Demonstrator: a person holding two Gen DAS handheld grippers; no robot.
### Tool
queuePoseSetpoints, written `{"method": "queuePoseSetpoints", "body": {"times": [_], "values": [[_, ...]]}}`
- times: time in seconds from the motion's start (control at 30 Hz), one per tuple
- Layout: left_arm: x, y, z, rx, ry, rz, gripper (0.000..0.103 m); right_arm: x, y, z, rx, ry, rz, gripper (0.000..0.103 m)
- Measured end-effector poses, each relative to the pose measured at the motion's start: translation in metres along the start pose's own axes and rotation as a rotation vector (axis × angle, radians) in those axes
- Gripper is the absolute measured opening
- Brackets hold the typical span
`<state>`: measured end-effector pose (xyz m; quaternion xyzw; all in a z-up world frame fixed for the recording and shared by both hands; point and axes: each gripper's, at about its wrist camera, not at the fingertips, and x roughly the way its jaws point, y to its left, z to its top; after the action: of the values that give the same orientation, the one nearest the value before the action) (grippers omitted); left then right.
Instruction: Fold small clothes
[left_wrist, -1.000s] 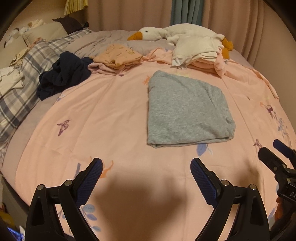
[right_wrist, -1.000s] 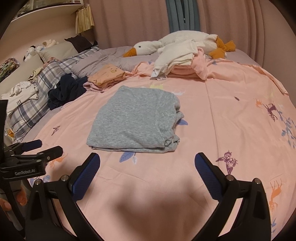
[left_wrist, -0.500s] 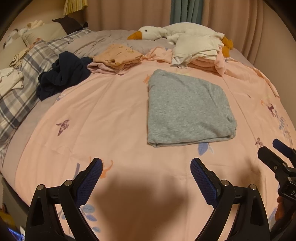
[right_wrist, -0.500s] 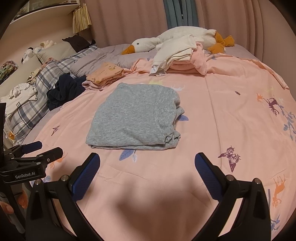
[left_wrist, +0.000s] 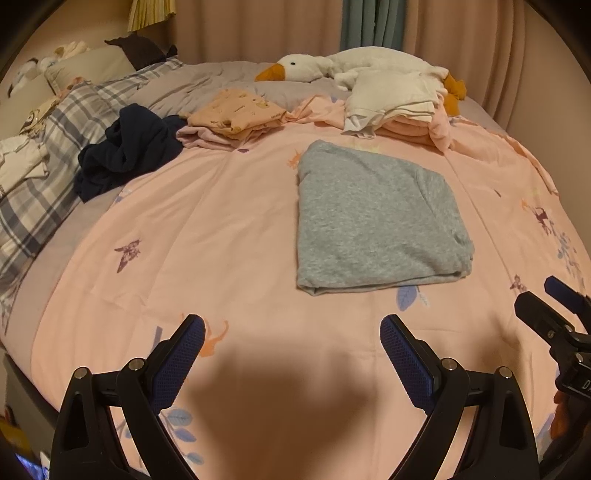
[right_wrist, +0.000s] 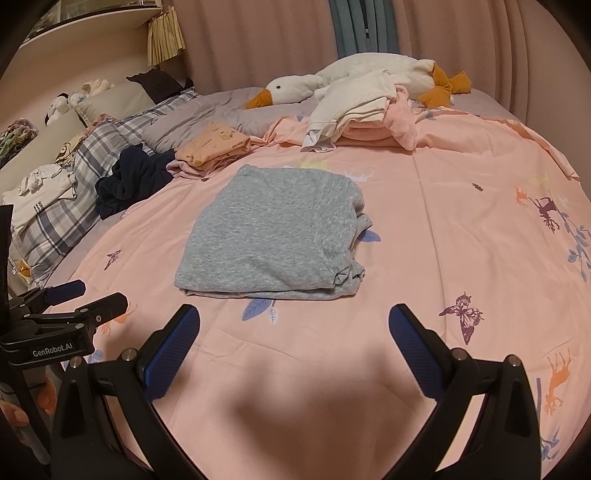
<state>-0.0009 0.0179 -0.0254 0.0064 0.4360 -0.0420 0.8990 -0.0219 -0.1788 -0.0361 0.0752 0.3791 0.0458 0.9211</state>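
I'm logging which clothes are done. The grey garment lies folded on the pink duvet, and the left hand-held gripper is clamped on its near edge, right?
Not quite. The grey garment does lie folded on the pink duvet, but the left hand-held gripper is open and short of its near edge, touching nothing, as the left wrist view shows.

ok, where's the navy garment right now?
The crumpled navy garment lies at the bed's left side, against the plaid pillow, just left of the folded peach stack.
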Motion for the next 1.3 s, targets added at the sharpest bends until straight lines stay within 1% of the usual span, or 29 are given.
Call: {"method": "queuePoseSetpoints", "body": {"times": [0.8,1.3], "values": [[-0.0044,-0.0018,0.0052,0.007,-0.016,0.004,0.095,-0.0021,0.0042,0.0011,0.001,-0.008,0.003,0.103],[-0.0017,-0.0009,0.0042,0.011,-0.01,0.001,0.095,0.0009,0.003,0.0004,0.009,-0.001,0.008,0.103]]}}
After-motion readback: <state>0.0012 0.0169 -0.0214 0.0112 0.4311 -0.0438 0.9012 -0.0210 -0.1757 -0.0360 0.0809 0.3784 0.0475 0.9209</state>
